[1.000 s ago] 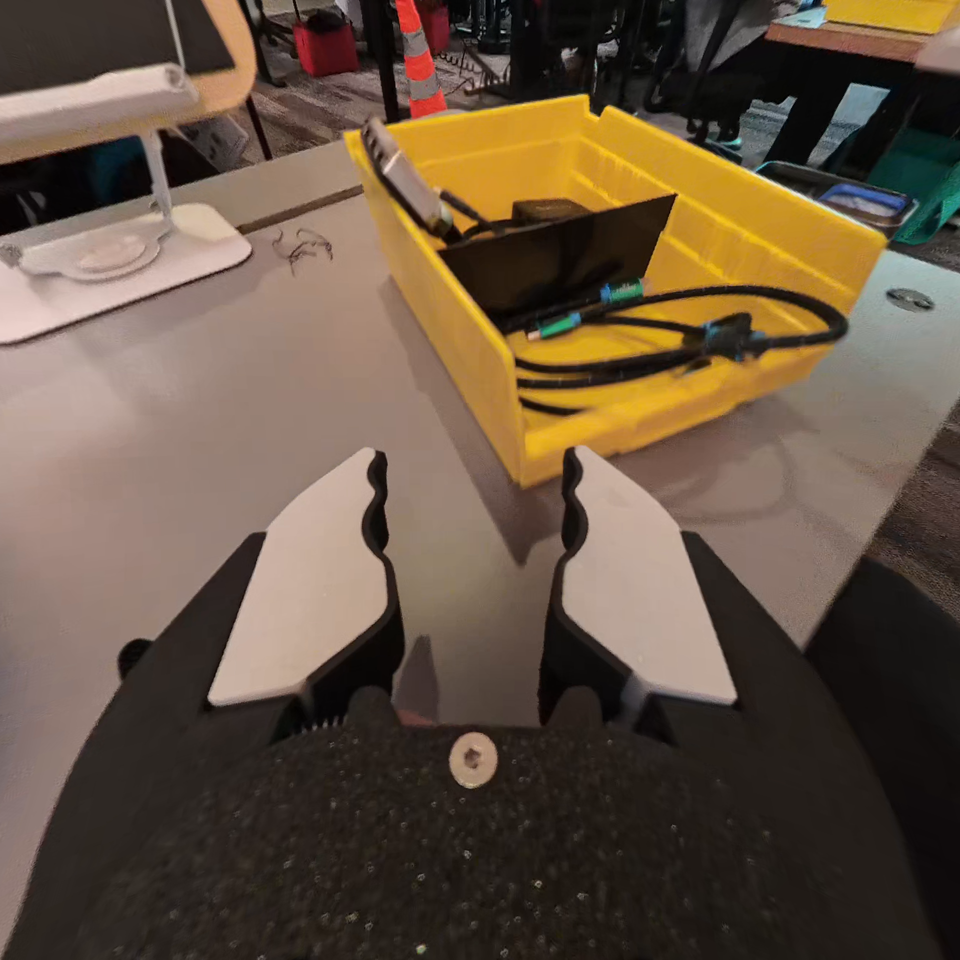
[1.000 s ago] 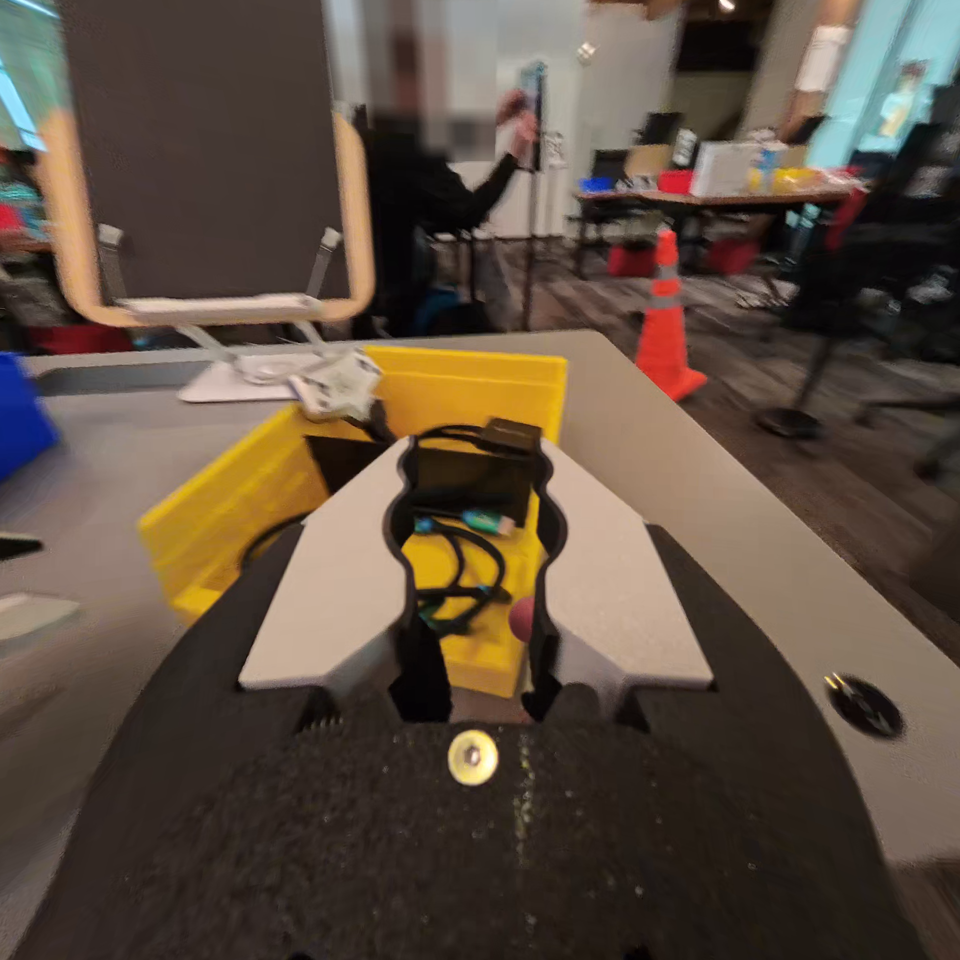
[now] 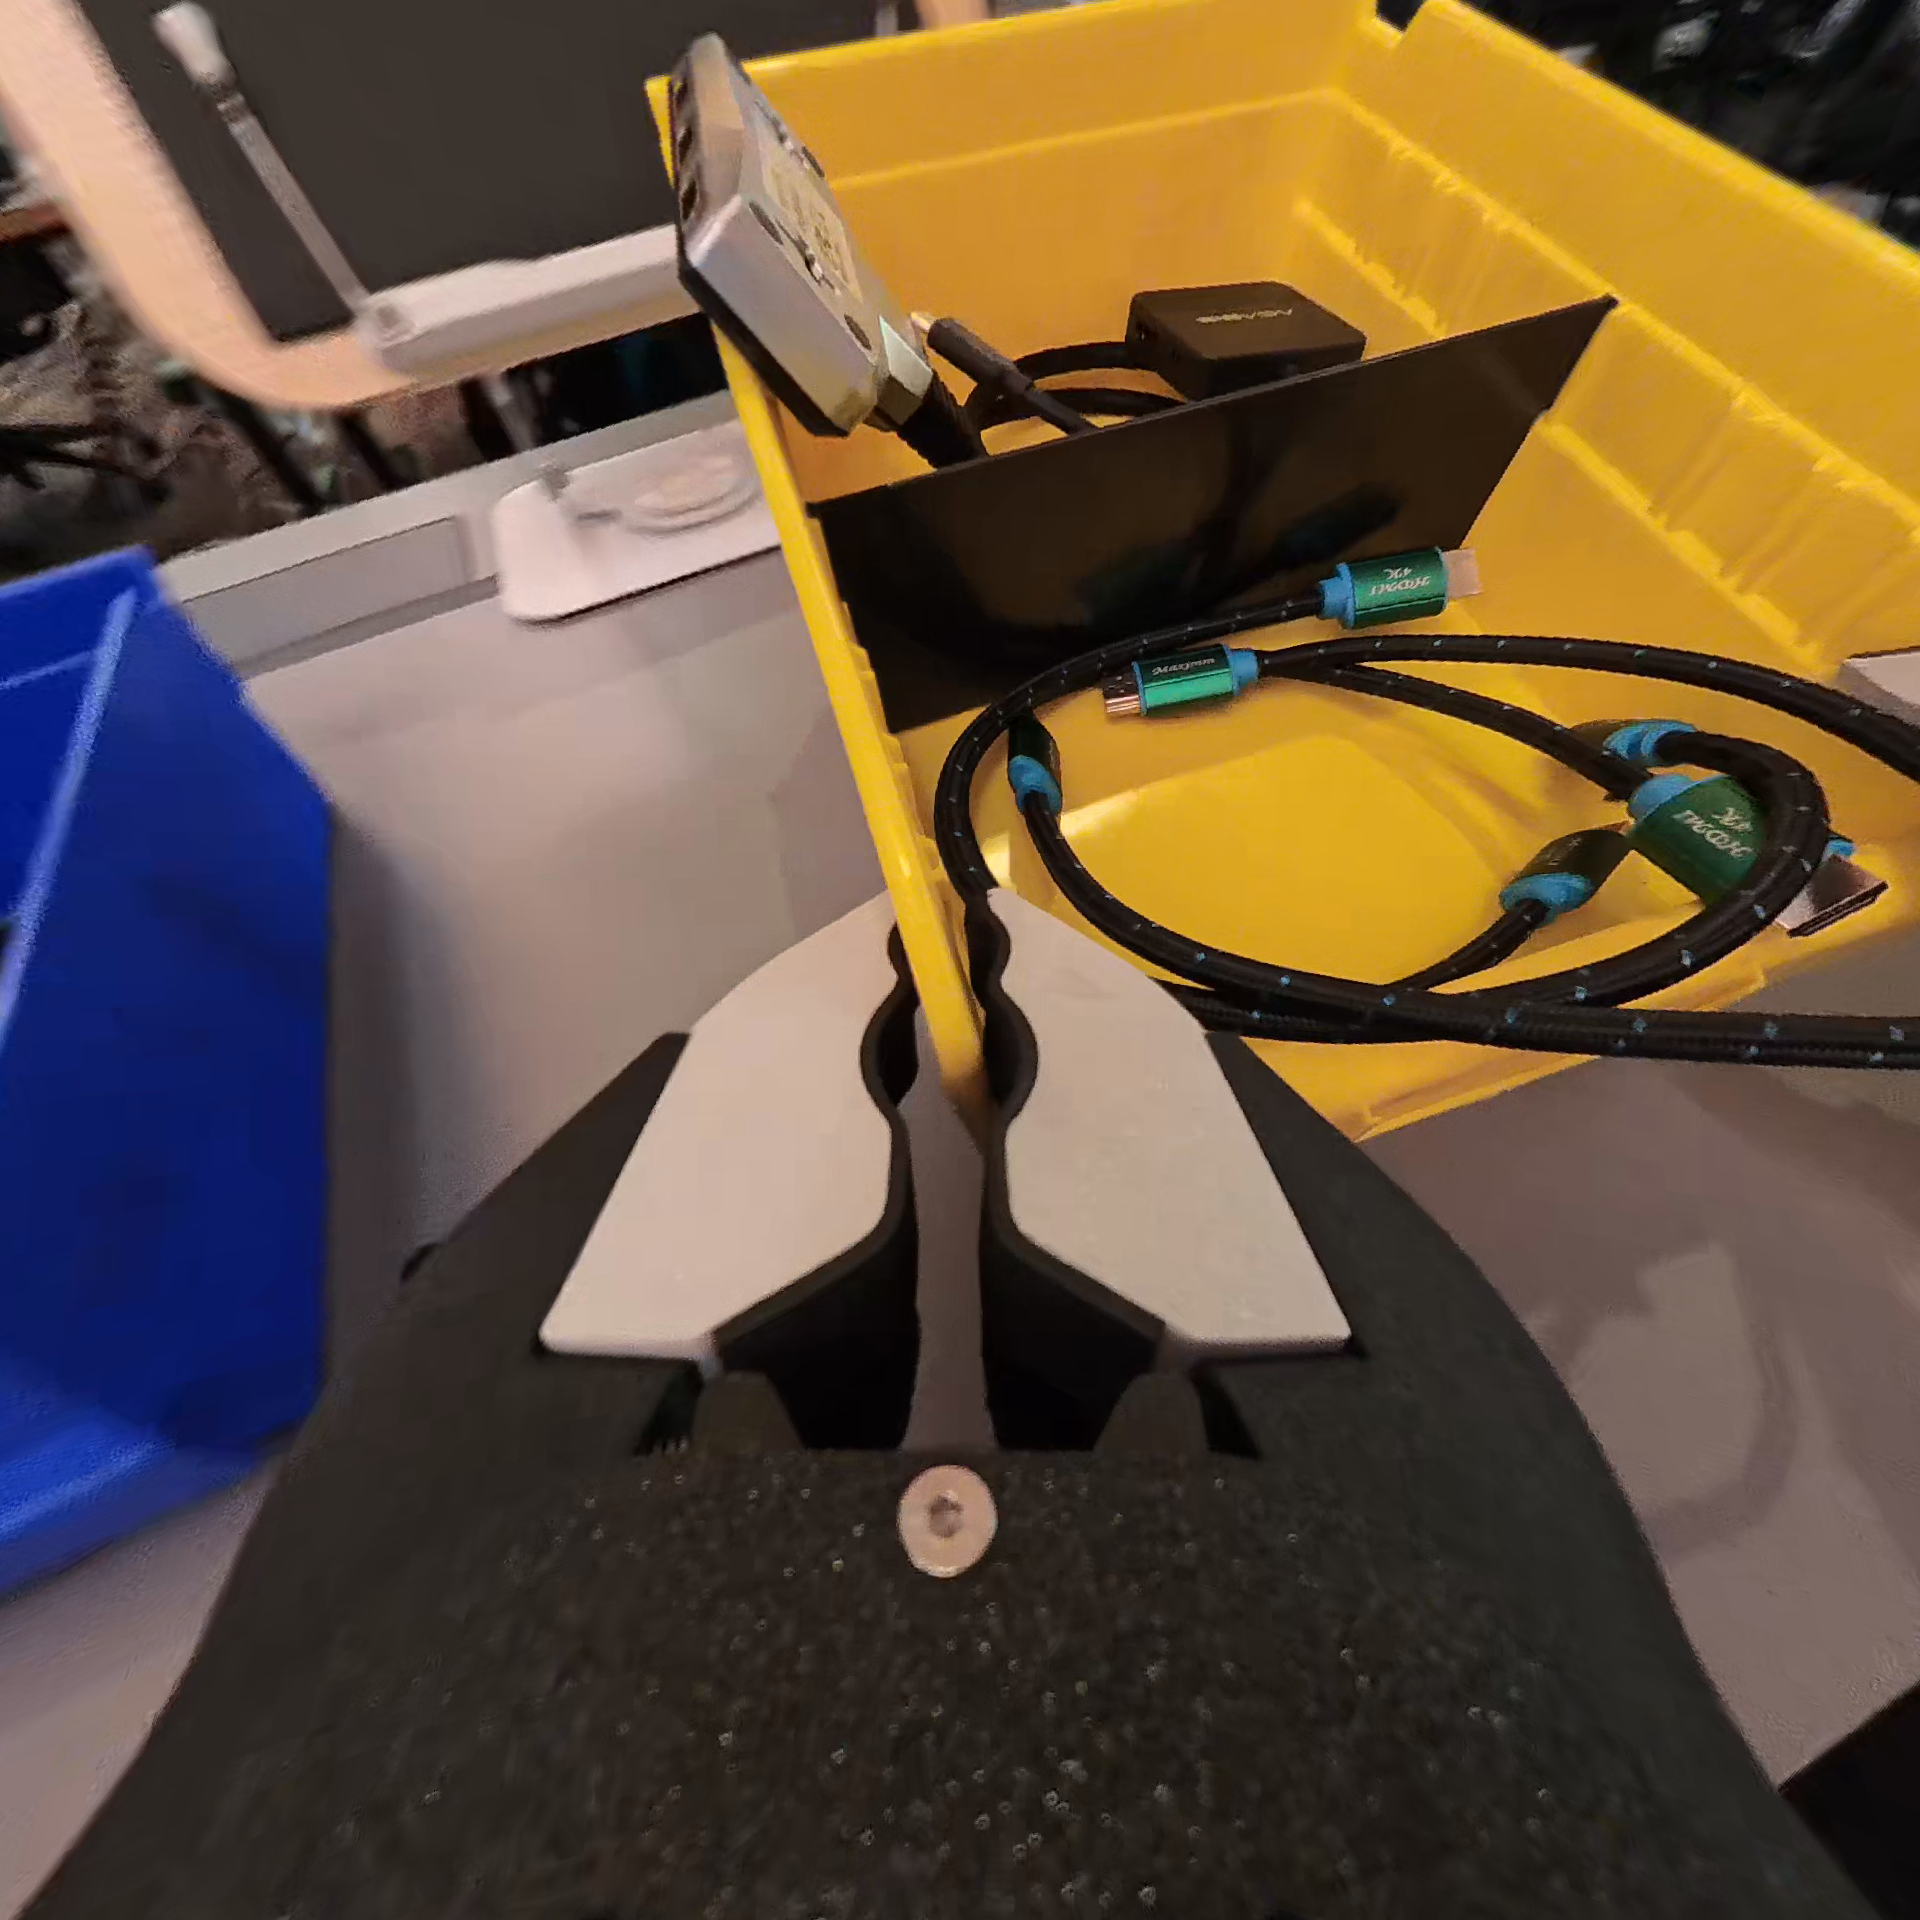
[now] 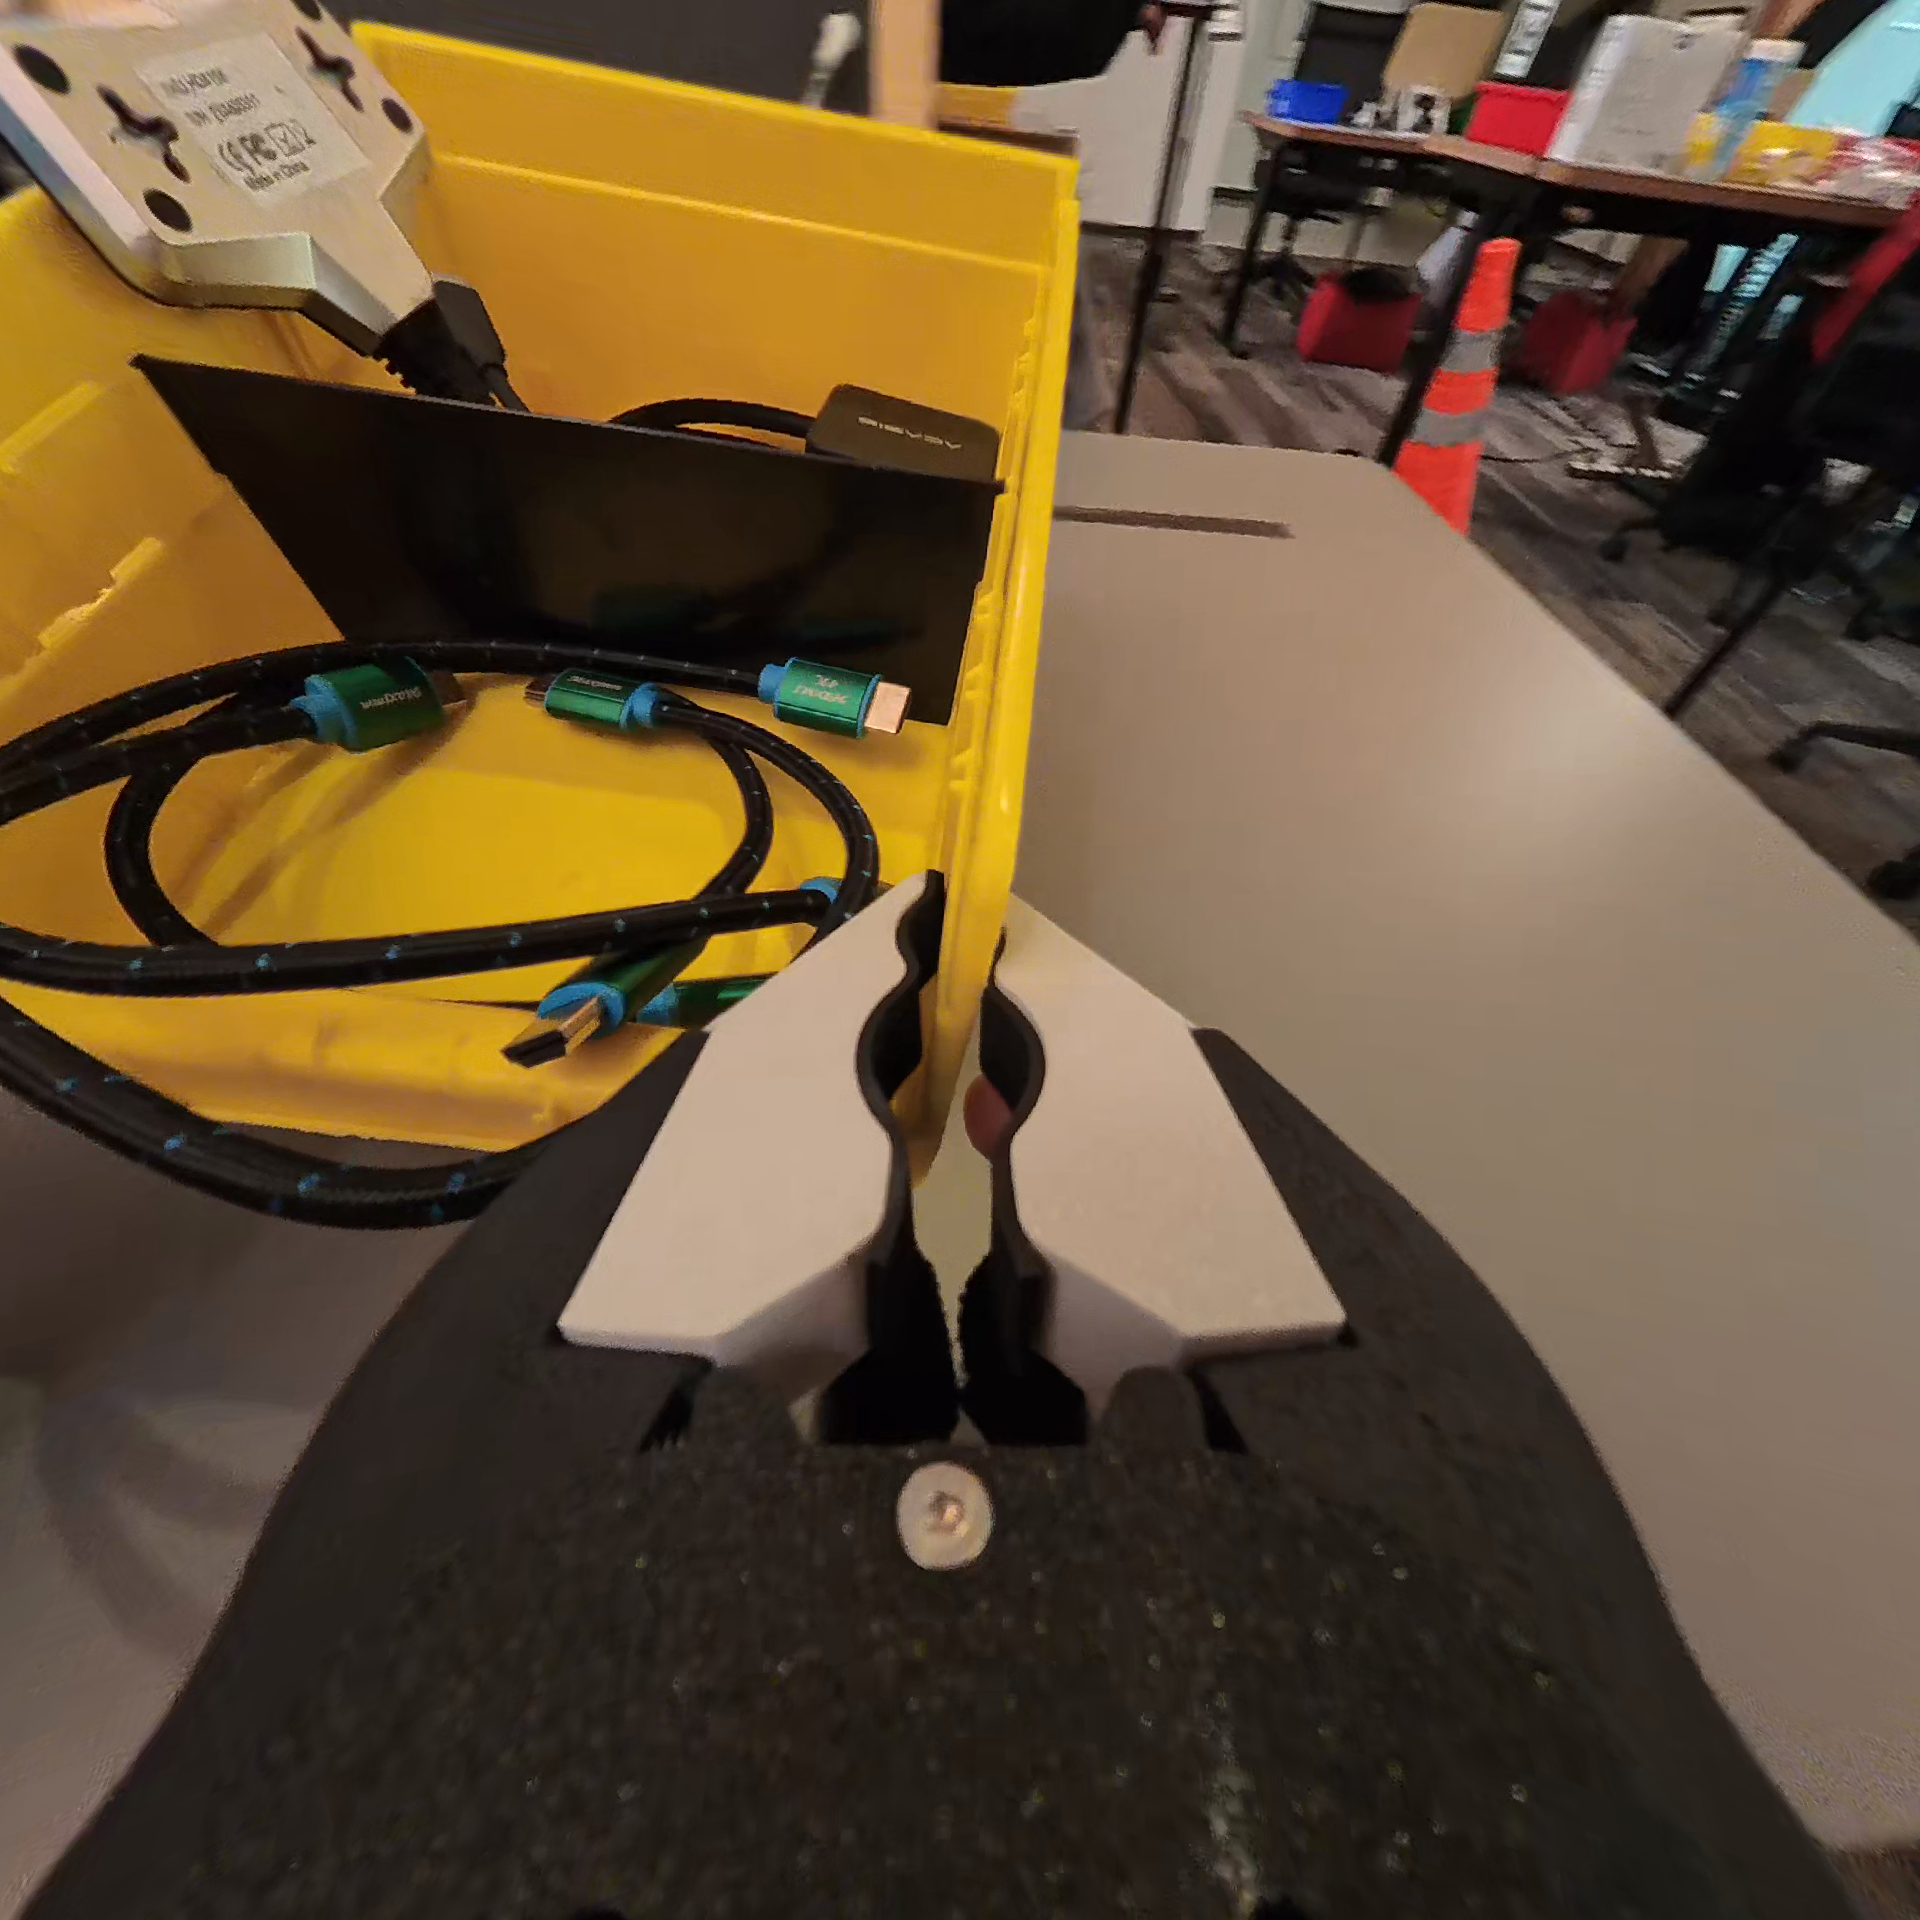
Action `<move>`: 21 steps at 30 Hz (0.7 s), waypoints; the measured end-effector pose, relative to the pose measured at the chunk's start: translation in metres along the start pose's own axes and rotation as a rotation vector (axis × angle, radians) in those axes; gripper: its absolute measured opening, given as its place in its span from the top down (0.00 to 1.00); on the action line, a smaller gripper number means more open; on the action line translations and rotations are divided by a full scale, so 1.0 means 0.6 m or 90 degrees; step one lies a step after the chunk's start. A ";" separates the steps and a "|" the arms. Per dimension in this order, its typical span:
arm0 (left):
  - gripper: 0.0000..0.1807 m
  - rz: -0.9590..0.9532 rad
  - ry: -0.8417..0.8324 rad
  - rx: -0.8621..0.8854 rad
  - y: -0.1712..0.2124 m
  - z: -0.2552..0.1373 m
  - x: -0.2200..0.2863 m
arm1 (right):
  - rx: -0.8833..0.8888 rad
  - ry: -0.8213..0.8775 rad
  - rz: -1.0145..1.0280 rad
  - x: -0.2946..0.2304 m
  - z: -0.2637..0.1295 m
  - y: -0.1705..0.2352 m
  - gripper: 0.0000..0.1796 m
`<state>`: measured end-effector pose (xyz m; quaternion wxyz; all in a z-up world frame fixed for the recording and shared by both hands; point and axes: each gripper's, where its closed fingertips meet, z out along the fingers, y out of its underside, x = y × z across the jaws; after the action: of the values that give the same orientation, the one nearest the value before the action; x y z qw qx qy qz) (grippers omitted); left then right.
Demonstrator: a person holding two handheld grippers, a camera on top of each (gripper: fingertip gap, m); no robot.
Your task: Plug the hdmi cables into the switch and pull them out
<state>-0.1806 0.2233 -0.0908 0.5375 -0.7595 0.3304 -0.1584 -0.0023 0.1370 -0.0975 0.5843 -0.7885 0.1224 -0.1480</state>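
Both grippers, spread wide a second ago, now clamp the yellow bin's (image 3: 1143, 208) side walls, left gripper (image 3: 940, 961), right gripper (image 4: 961, 925); cables (image 3: 1403, 966) and switch (image 3: 779, 249) inside, unplugged: bin relocation likely precedes plugging.

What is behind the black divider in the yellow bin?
Behind the black divider: a small black box with its cable, and the silver switch leaning on the bin wall. The floor there is hidden.

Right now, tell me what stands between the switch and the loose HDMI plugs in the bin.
A black divider crosses the yellow bin. The switch leans on the rim behind it; the plugs lie in front. Both grippers are clamped on bin walls.
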 end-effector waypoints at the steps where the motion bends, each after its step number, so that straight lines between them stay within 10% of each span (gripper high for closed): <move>1: 0.96 -0.013 -0.016 -0.006 0.014 -0.010 -0.023 | -0.003 -0.019 -0.011 -0.027 0.005 -0.001 0.99; 13: 0.92 -0.035 -0.022 -0.084 0.091 -0.015 -0.132 | -0.093 -0.163 -0.040 -0.171 0.074 0.029 0.98; 21: 0.81 -0.054 -0.068 0.066 0.059 -0.121 -0.181 | -0.054 -0.305 0.018 -0.174 0.039 0.018 0.85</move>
<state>-0.3154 0.2373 -0.0838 0.5856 -0.7515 0.2602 -0.1568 -0.0903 0.1925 -0.1238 0.5653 -0.8229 -0.0027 0.0564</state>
